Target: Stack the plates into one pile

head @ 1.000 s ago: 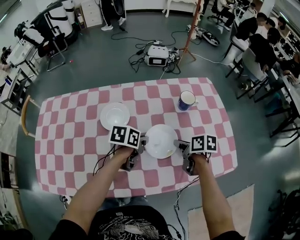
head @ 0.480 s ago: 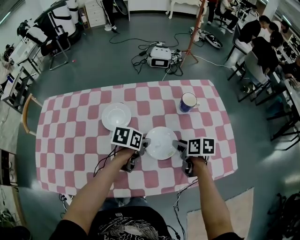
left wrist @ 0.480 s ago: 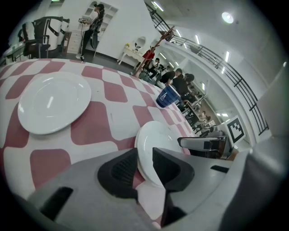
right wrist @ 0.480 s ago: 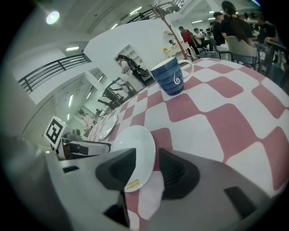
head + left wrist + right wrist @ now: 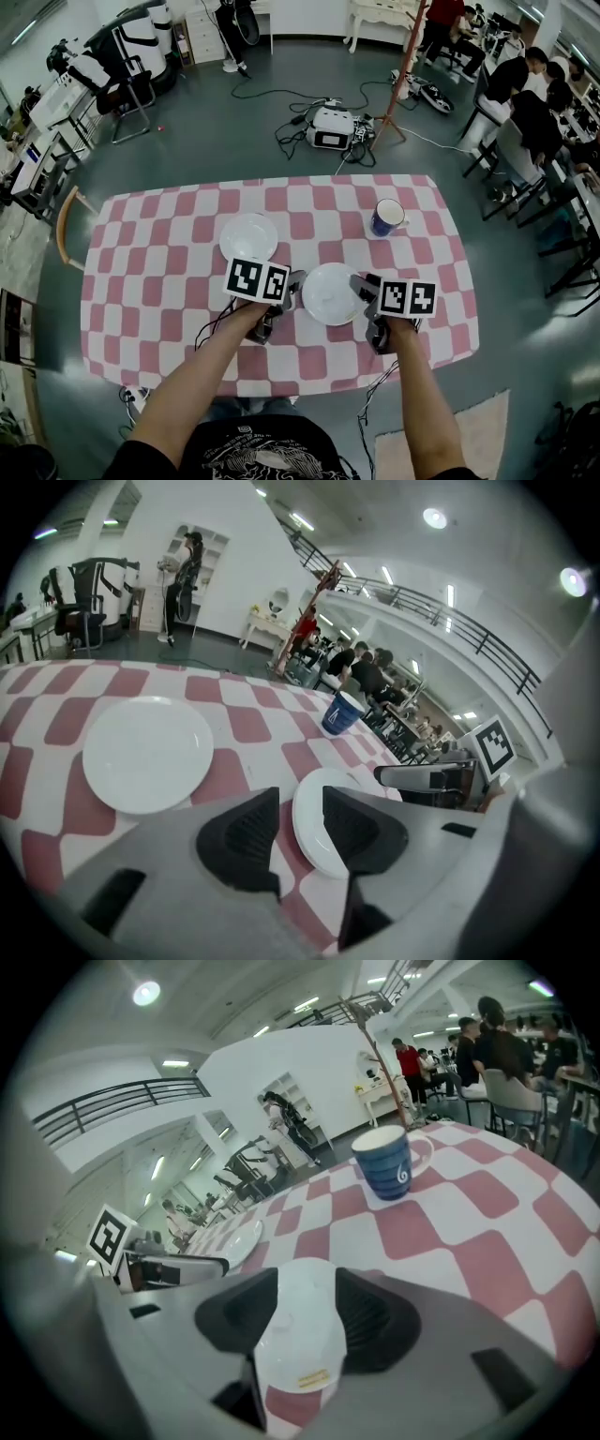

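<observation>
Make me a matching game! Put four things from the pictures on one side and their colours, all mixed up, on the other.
Things:
1. mug
2. nearer plate
3. tablecloth
4. floor

Colours:
A. white
B. grey
C. blue
D. red and white squares

Pairs: 1-C, 2-A, 3-D, 4-B

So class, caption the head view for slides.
Left gripper and right gripper, fingers just opening around its rim, flank a round white plate on pink-checked cloth; another white plate beyond.
</observation>
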Action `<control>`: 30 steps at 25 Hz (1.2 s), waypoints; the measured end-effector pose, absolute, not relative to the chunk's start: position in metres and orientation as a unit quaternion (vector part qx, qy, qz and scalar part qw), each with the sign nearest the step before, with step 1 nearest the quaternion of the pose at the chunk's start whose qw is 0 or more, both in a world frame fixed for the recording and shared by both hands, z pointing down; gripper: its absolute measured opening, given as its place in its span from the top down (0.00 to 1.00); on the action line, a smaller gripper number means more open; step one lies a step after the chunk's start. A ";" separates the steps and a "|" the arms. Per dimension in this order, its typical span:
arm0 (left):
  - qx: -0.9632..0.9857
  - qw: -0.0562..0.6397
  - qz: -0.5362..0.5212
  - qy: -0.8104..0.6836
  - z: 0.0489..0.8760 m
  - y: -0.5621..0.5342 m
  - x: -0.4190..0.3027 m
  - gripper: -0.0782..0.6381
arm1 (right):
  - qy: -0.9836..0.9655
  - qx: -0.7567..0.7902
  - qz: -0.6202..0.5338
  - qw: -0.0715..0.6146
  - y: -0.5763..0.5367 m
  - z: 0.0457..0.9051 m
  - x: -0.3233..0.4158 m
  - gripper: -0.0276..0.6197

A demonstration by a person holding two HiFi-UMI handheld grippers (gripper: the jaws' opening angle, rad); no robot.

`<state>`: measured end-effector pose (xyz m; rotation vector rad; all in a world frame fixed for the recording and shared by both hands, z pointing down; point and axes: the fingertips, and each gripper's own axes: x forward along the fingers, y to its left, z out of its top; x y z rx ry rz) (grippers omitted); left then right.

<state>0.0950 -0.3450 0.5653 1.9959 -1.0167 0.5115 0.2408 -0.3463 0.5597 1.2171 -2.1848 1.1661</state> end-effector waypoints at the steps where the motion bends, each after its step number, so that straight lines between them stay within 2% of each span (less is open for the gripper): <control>1: 0.795 0.400 0.195 -0.412 0.558 -0.348 0.089 0.67 | -0.783 0.432 0.406 0.185 -0.350 0.552 0.235 0.66; 16: 0.798 0.201 0.113 -0.556 0.430 -0.366 -0.048 0.59 | -0.865 0.429 0.223 0.133 -0.392 0.429 0.155 0.59; 23: 0.771 0.125 0.107 -0.615 0.395 -0.353 -0.101 0.56 | -0.882 0.434 0.148 0.110 -0.392 0.390 0.128 0.56; 30: 0.769 0.125 0.120 -0.615 0.405 -0.352 -0.114 0.55 | -0.891 0.417 0.138 0.114 -0.394 0.389 0.105 0.55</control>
